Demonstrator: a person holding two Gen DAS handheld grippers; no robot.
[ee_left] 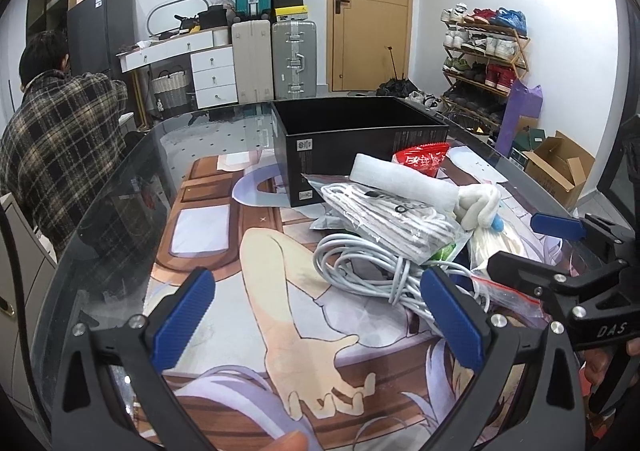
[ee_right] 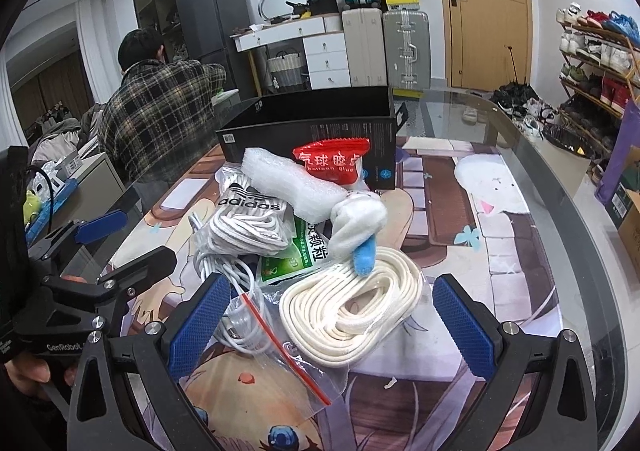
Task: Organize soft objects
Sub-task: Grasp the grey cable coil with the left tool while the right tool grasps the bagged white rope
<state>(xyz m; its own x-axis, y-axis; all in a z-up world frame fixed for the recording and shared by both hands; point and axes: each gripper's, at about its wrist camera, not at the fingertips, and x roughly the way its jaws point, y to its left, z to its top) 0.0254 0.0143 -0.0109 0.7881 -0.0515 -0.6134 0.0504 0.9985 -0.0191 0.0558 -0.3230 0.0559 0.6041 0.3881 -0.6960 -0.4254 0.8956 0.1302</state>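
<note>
- Soft objects sit in one heap on my tabletop (ee_right: 532,187), on the printed mat (ee_left: 224,251), just in front of the open black box (ee_left: 360,135).
- In the heap I see a foam roll (ee_right: 296,187) on top, touching a red packet (ee_right: 332,159) that leans against the box wall.
- Under the foam lies a bag of white laces (ee_right: 248,227) marked adidas; beside it, a green packet (ee_right: 292,255).
- A white plush (ee_right: 358,219) with a blue tip rests on a coil of cream cord (ee_right: 352,311), which sits inside a clear zip bag (ee_right: 280,363) with a red seal.
- A grey cable (ee_left: 360,271) is looped at the near left edge of the heap, partly under the laces bag.
- My left claw (ee_left: 320,319) is spread wide, holding nothing; its right pad is just at the cable, the left pad over bare mat.
- My right claw (ee_right: 332,327) is spread too, empty, with the cord coil between its pads; I cannot tell whether either pad touches the bag.
- Each claw shows at the edge of the other's view, so they are close side by side.
- A person in a plaid shirt (ee_right: 156,119) is beyond the far left end of the tabletop, back turned.
- Suitcases (ee_left: 276,59) and a shoe rack (ee_left: 484,55) stand by the far wall.
</note>
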